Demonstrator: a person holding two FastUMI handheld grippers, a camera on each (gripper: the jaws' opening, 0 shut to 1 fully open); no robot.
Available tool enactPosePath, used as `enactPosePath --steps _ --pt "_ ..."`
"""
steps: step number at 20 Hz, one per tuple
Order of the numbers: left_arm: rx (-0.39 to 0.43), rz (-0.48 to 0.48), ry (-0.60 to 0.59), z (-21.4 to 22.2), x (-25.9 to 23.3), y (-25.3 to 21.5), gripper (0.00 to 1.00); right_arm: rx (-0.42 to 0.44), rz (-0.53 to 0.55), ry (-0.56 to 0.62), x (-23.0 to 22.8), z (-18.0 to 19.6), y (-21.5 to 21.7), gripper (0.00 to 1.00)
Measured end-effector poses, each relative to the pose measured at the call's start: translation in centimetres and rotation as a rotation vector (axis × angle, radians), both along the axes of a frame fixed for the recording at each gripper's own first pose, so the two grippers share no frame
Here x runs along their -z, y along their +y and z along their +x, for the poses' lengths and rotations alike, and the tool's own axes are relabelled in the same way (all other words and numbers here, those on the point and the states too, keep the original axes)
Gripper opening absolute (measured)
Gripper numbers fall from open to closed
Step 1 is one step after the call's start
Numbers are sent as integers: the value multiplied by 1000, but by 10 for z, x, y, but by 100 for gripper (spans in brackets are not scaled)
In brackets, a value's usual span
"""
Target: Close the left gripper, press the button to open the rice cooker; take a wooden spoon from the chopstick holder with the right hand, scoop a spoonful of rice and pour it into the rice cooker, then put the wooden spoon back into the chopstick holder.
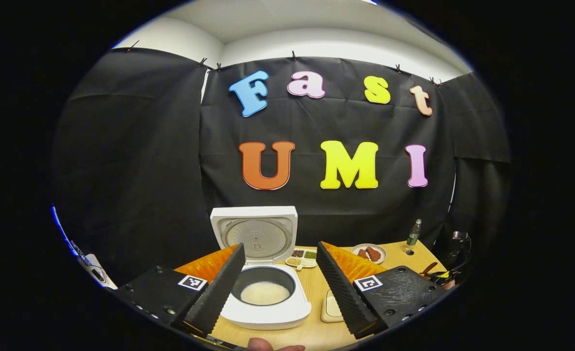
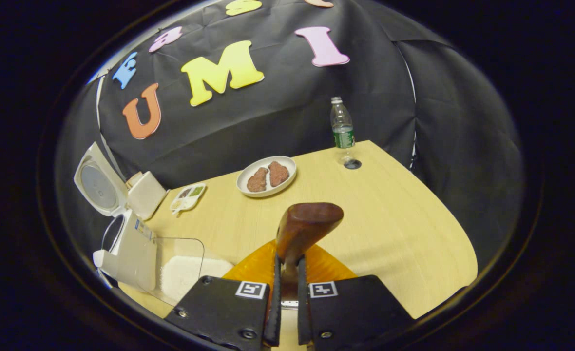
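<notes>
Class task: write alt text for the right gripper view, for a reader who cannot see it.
The right tongs are shut on a wooden spoon above a wooden table. Beyond sit a plate, a water bottle, and the open rice cooker at left.

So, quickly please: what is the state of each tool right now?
Left tool: open, holding nothing, above the open rice cooker.
Right tool: shut on the wooden spoon.
</notes>
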State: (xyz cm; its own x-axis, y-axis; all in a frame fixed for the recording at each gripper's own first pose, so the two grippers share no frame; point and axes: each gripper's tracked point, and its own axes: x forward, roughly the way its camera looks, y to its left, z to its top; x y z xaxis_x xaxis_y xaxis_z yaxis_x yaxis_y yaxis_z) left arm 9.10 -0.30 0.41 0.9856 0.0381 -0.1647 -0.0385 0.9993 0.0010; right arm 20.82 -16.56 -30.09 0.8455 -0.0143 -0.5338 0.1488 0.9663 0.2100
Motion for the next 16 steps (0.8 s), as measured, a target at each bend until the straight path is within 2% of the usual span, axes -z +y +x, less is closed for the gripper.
enactPosePath --steps 2,3,4,5,6,8,16 --pt "4 3 -4 1 -3 -1 94 -23 0 -1 -2 1 4 23" --pt "6 0 -7 2 -3 0 94 -38 -4 1 -3 0 6 29" --pt "7 -3 -11 2 -4 1 94 -50 -10 8 -3 0 7 47" --pt "10 -8 -16 3 -5 2 94 -54 -17 9 -5 -2 6 59" --pt "14 -13 -18 4 -5 2 94 -55 -21 8 -8 -2 5 76" --pt "24 -19 -32 7 -8 4 94 -42 -25 4 -14 -6 0 83" --pt "89 -58 -97 20 -28 11 94 62 -66 -57 -64 -35 -37 84"
